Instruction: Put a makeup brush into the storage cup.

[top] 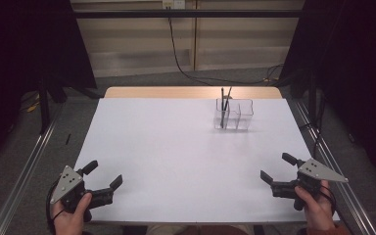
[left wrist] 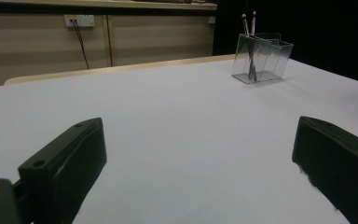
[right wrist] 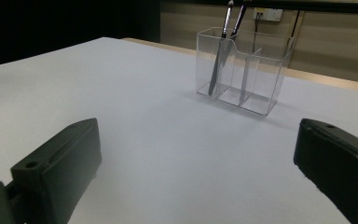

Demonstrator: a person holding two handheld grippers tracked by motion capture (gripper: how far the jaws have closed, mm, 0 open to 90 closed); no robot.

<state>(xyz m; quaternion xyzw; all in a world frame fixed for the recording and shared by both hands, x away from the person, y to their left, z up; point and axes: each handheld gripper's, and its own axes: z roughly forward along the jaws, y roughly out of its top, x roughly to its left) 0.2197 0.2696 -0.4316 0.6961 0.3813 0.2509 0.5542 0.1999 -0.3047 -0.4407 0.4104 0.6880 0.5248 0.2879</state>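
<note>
With the left gripper (top: 105, 175) and right gripper (top: 276, 168) both spread and empty, the clear organizer (top: 233, 114) in the frame's upper right holds two slim, probably light brushes (top: 224, 100), best pinched mid-handle.

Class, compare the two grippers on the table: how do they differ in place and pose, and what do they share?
The left gripper sits near the table's front left corner; the right gripper sits near the front right corner. The left gripper's jaws point right and away from the person; the right gripper's point left and away, a mirrored pose. Both are open, hold nothing, and face the clear holder with two brushes.
</note>
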